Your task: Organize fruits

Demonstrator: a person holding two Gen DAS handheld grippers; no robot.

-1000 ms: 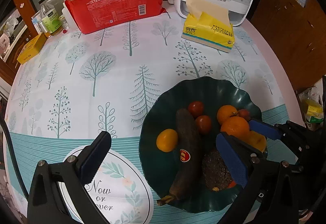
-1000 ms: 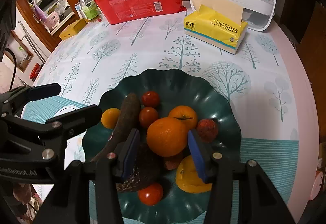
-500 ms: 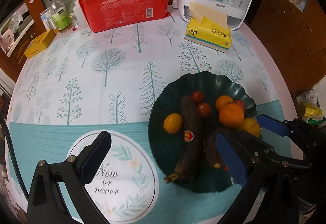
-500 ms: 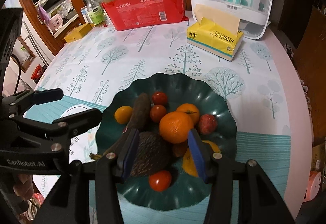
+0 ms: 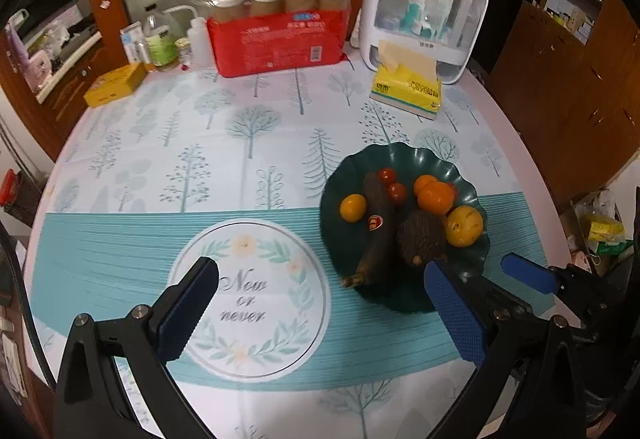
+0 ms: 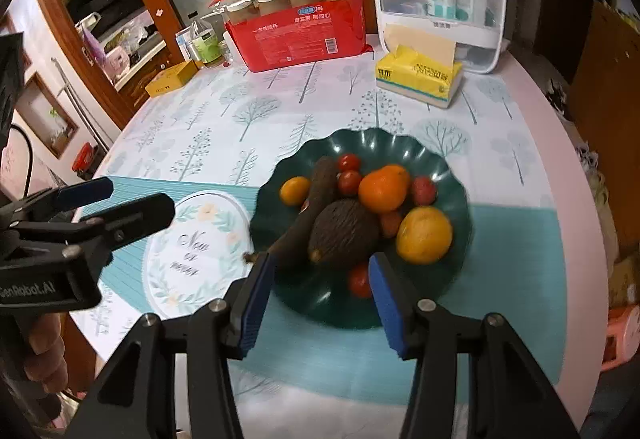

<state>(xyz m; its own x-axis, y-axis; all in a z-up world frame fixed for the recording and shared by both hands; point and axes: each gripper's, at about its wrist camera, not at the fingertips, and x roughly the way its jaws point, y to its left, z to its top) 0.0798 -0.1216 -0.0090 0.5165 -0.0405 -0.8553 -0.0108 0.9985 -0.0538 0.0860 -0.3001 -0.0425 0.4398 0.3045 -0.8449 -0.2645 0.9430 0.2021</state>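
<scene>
On the left, my left tongs [image 5: 316, 303] gape wide over the tablecloth [image 5: 248, 135], holding nothing. The fruits all sit in the green plate [image 6: 448, 167] ahead. My right tongs [image 6: 320, 291] stand narrower, empty, above its near rim. I'd lift both clear, avoiding the banana [image 6: 316, 199].

dim, fisheye-warped, perhaps slightly blurred

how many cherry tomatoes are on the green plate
3. Two sit together at the far side of the plate, beside the dark banana's far end; one lies at the near side, below the avocado. More may be hidden.
</scene>
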